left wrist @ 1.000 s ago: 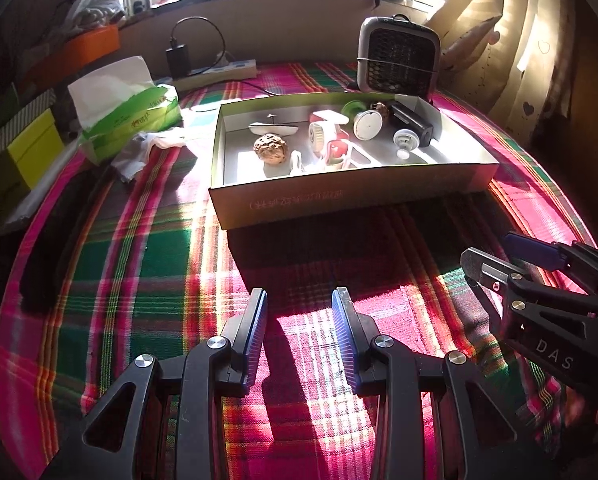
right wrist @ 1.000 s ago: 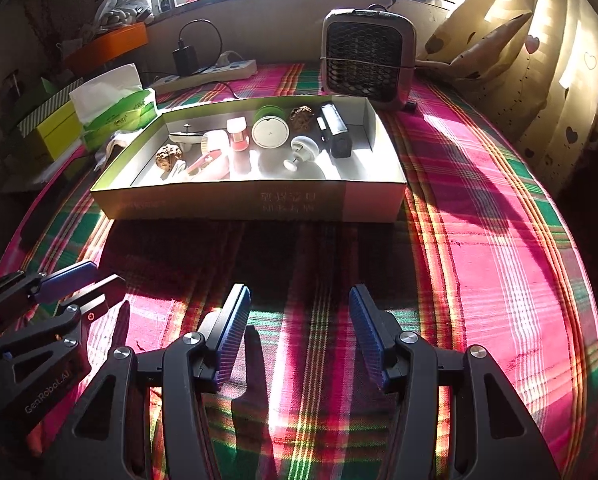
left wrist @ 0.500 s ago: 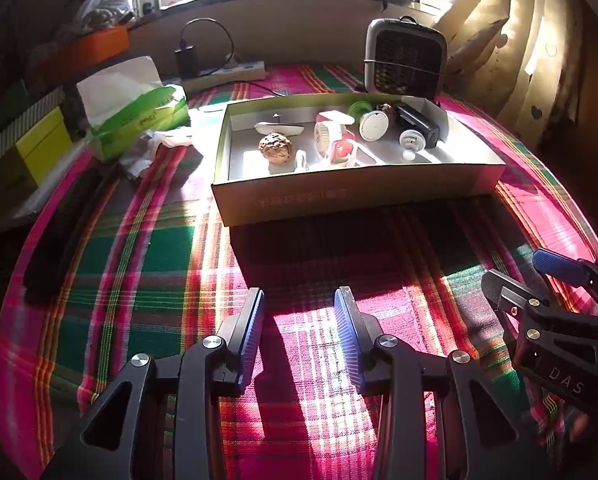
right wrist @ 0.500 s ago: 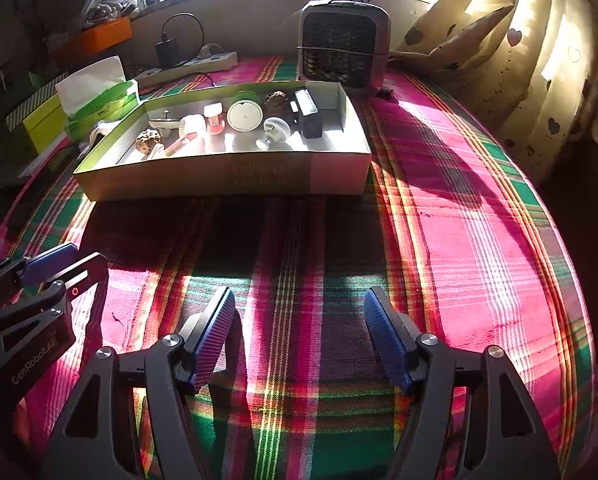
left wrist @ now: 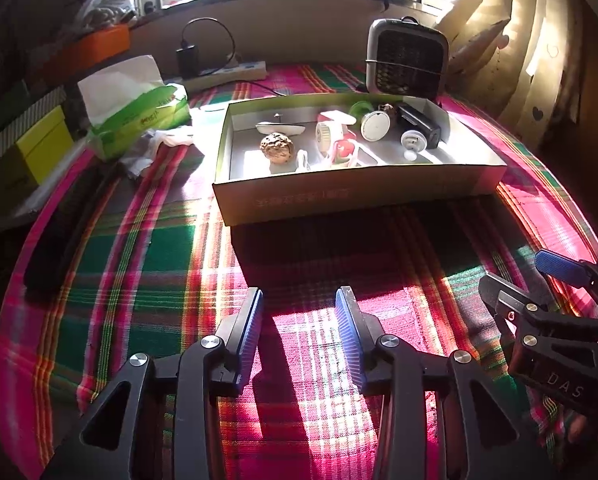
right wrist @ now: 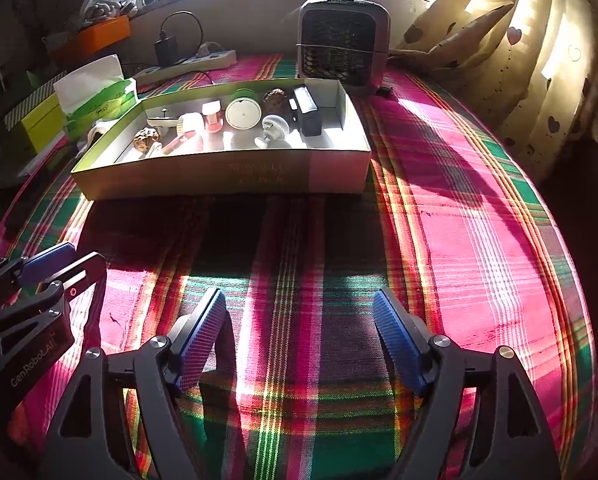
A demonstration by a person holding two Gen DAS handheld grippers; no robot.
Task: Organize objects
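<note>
Objects for sorting lie together inside the box [left wrist: 355,196], which stands on the tabletop [left wrist: 139,264] well ahead of both claws: a walnut [left wrist: 277,149], a round white disc [left wrist: 374,127], a white knob [left wrist: 413,143] and a black block [left wrist: 419,125] among them. The left claw [left wrist: 299,320] hovers over the plaid cloth with its jaws moderately apart and nothing between them. The right claw [right wrist: 299,328] hovers beside it, its jaws spread wider and also empty. I judge that no piece is in hand now, so the step is either a pause between picks or the end of the work; I cannot tell which. If more is to be moved, the next move asks one claw to reach forward over the near wall of the box and come down around one small piece without pushing its neighbours.
</note>
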